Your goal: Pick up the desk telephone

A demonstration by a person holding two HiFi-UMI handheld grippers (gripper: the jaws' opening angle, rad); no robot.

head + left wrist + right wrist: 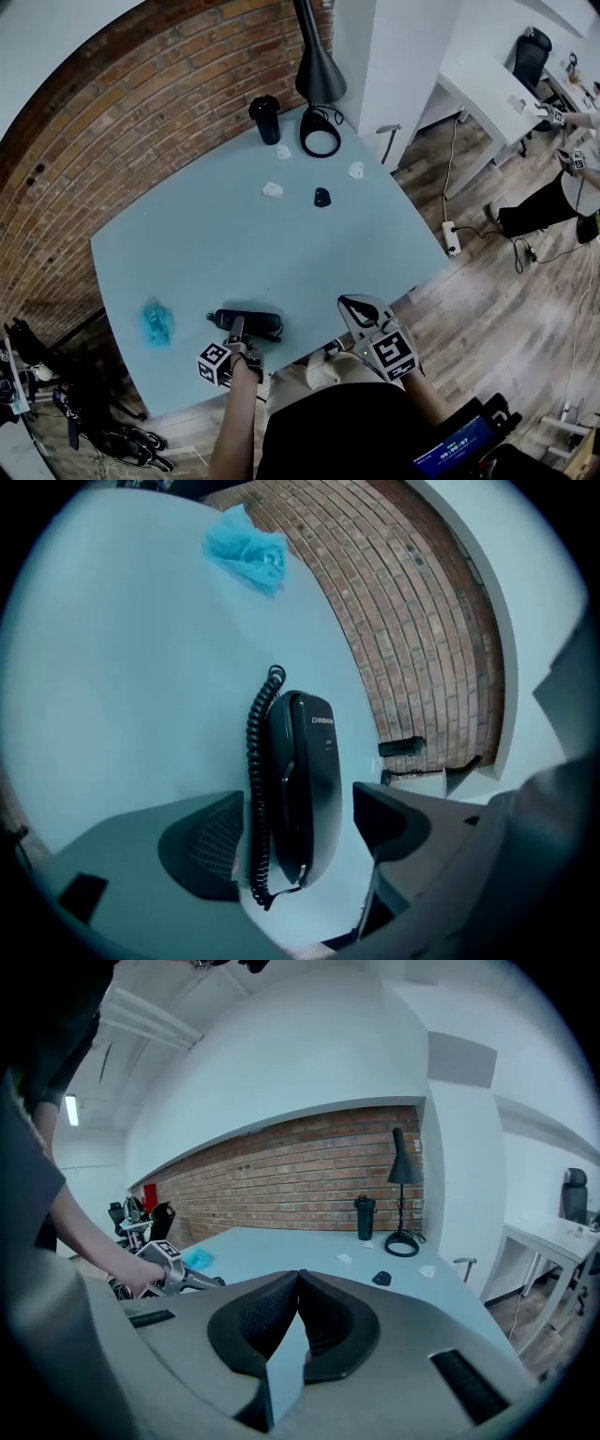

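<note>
The desk telephone (248, 322) lies on the surface (234, 244) near its lower edge, at the lower centre-left of the head view. A crumpled cloth (157, 323) lies to its left, apart from it. The left gripper (238, 334) comes in from just below the telephone. In the left gripper view the telephone's lower end sits between the spread fingers (202, 846), with its coiled cord (255, 789) along its left side. The right gripper (359, 307) is at lower centre-right, over the surface's edge. At upper centre, on the surface's far end, a lamp (320, 141) stands just right of a bottle (265, 119). Small items (322, 197) are scattered below them. A brick wall (141, 94) runs along the upper left.
</note>
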